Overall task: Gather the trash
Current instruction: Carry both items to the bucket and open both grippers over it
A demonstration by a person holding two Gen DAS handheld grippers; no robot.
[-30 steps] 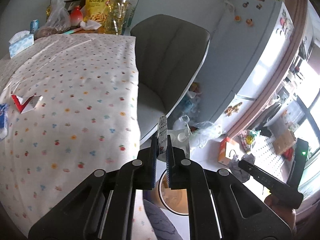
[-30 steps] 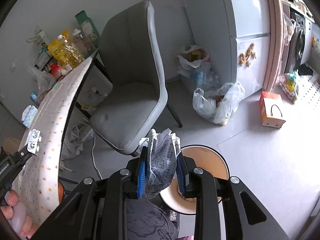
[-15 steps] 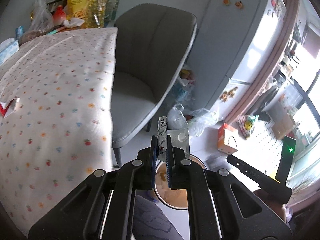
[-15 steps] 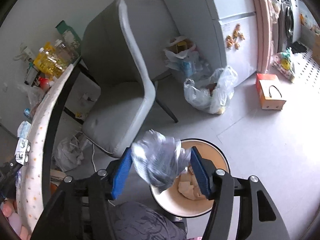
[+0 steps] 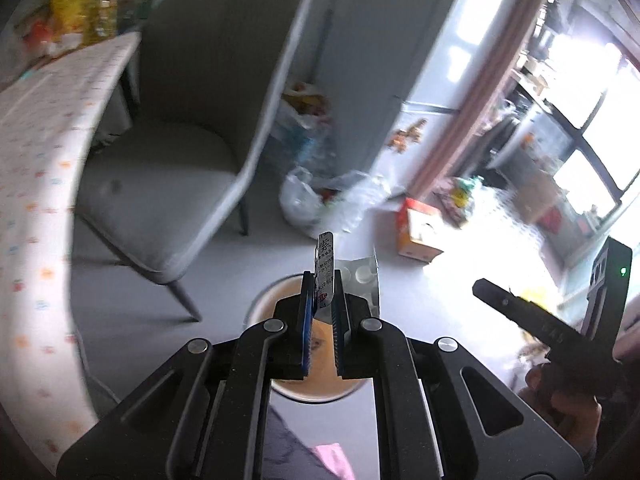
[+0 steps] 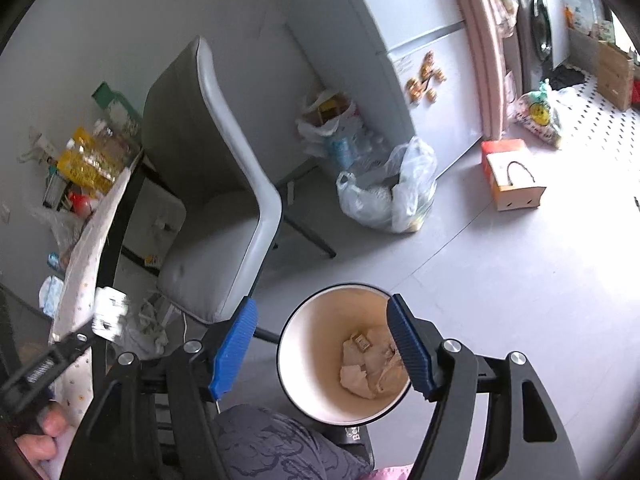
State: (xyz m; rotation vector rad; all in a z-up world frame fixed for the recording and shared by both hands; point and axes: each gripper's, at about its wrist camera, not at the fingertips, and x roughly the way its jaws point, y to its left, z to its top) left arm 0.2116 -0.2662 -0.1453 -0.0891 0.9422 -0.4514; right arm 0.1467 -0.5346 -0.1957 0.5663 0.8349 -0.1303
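Two grippers: left gripper [image 5: 323, 304] pinches one blister pack [image 5: 358, 280]; right gripper [image 6: 324, 350] gapes empty over one bin [image 6: 298, 344].

Both tools are matte black with cut-out linkage arms, pinned by round silver screws. The left gripper [image 5: 323, 304] has narrow fingers [image 5: 306, 320] faced with ribbed blue pads. The right gripper [image 6: 322, 354] has the same blue ribbed pads [image 6: 234, 346] on black fingers. At 3 o'clock in the left view a green light [image 5: 622, 270] glows on its body. Bare fingertips [image 6: 48, 426] show at 8 o'clock, a dark patterned trouser leg [image 6: 280, 446] at 6 o'clock.
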